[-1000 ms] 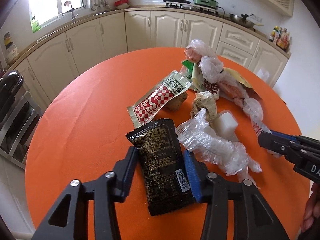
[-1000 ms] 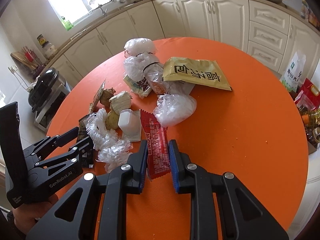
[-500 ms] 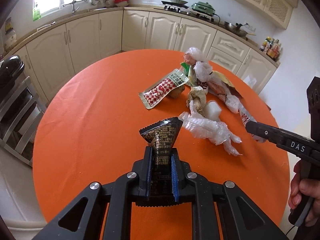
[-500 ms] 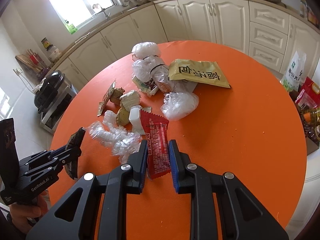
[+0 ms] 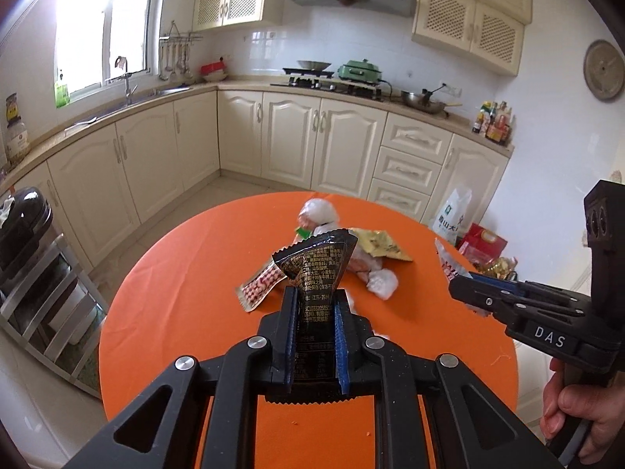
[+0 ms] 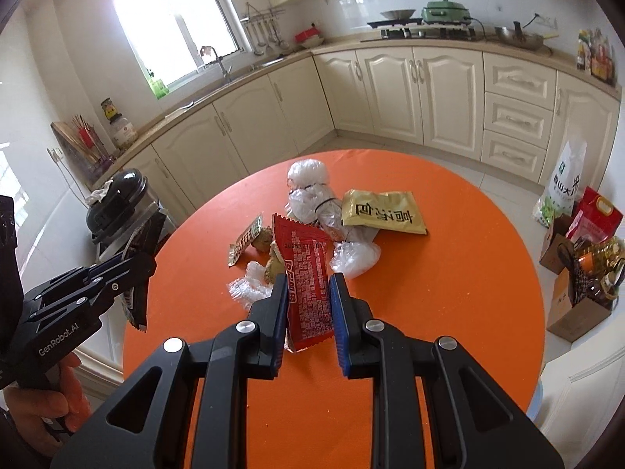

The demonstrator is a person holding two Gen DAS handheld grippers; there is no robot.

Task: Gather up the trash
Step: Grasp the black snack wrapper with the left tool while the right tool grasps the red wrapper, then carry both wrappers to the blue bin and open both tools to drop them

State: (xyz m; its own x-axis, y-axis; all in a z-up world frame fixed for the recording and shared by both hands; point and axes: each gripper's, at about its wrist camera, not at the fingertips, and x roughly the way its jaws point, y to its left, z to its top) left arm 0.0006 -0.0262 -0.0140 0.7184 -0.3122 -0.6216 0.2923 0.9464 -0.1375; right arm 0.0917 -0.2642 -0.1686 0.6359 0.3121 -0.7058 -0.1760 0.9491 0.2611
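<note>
My left gripper (image 5: 315,297) is shut on a black snack wrapper (image 5: 317,269) and holds it up above the round orange table (image 5: 175,297). It also shows in the right wrist view (image 6: 134,264) at the left with the black wrapper (image 6: 136,297) hanging from it. My right gripper (image 6: 308,285) is shut on a red wrapper (image 6: 306,273), lifted above the table (image 6: 449,273); in the left wrist view (image 5: 455,287) it is at the right with the red wrapper (image 5: 445,264). More trash lies on the table: a gold packet (image 6: 384,213), clear plastic bags (image 6: 312,191), a red-and-white checked wrapper (image 5: 259,285).
A black-lidded bin (image 6: 117,207) stands left of the table, also in the left wrist view (image 5: 21,226). Cream kitchen cabinets (image 6: 390,93) run along the back. Bags and boxes (image 6: 578,242) sit on the floor at the right.
Both grippers have risen well above the table with their wrappers. The views have tilted up toward the kitchen, and the trash pile now lies farther below.
</note>
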